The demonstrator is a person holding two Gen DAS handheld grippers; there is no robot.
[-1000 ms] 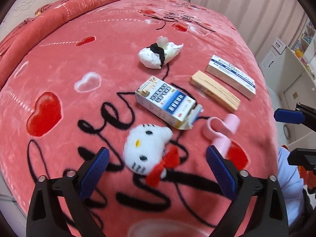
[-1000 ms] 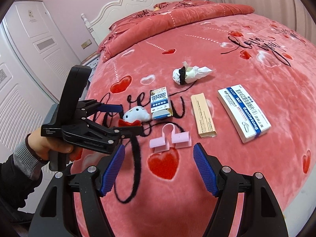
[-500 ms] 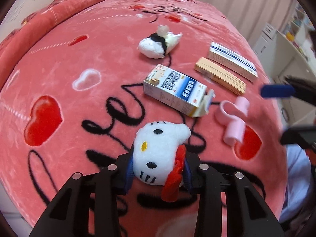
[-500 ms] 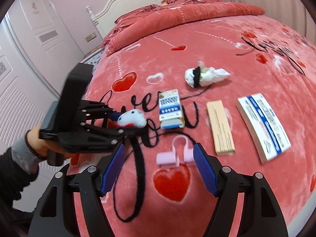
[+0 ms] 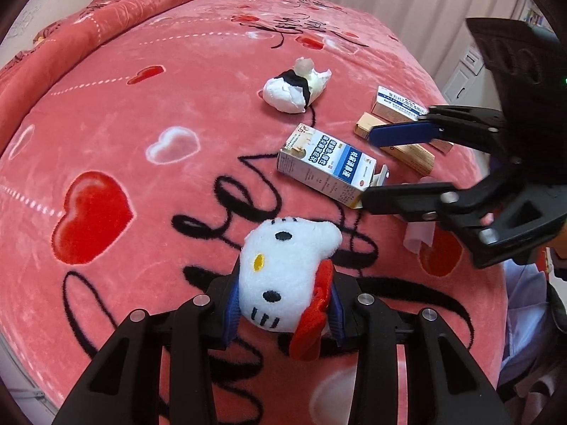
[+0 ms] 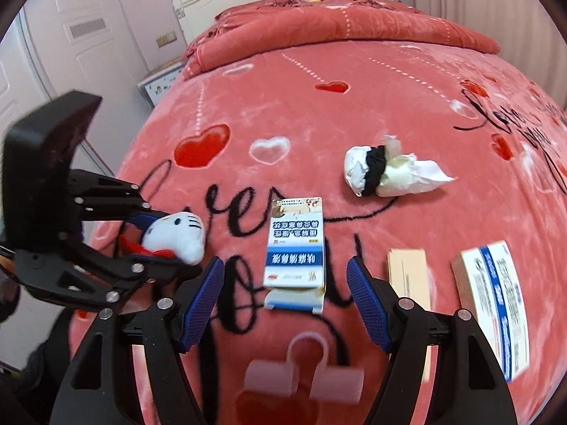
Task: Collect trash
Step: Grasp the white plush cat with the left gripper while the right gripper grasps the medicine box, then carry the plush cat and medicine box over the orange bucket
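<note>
Left wrist view: the left gripper (image 5: 283, 310) has its fingers pinched on a small white plush cat head with a red bow (image 5: 287, 276), soft and light, squeezing easily at its sides. The right gripper (image 6: 285, 295) hangs with fingers apart and empty over a white-and-blue cardboard medicine box (image 6: 296, 244) lying on the pink heart-print bed blanket (image 6: 319, 124). That box looks light, stiff yet crushable; its long sides suit the grasp, and its open end flap faces the gripper. Nearby lie a crumpled white tissue wad with a black band (image 6: 386, 171), a tan flat box (image 6: 407, 276), a blue-striped white box (image 6: 496, 304) and a pink plastic clip (image 6: 304, 372) below the fingers.
</note>
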